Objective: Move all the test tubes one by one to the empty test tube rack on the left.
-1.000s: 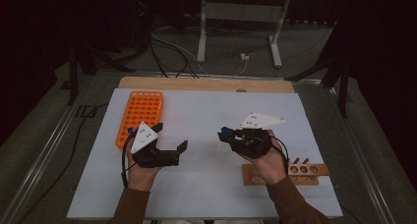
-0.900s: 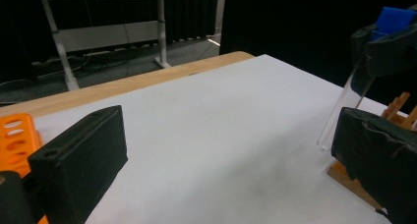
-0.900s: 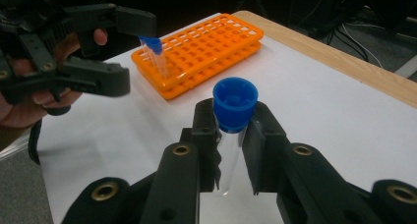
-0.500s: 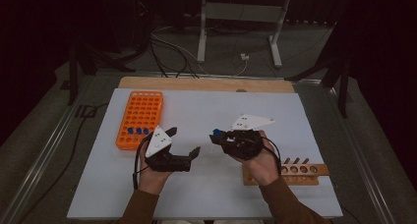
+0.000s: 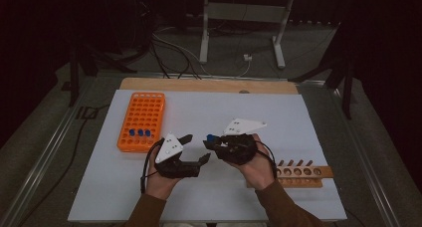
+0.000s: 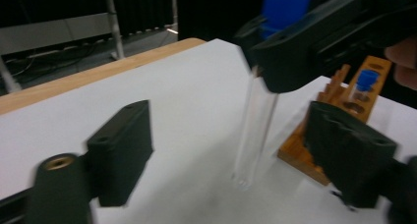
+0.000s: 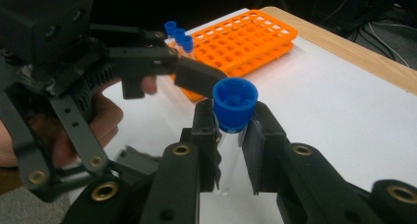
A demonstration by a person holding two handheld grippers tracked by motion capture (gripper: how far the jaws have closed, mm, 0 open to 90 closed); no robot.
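We record, at mid-table on the white sheet, a right gripper clenched on a clear test tube just under its blue cap, holding it upright above the sheet; in the left gripper view the tube's glass hangs down from the jaws with its rounded end clear of the surface. We note the left gripper just beside it, jaws spread wide and holding nothing, with the tube standing between and ahead of them. We list an orange rack at the left, carrying three blue-capped tubes in its near rows, and a wooden rack at the right, near the right hand, with one capped tube in it.
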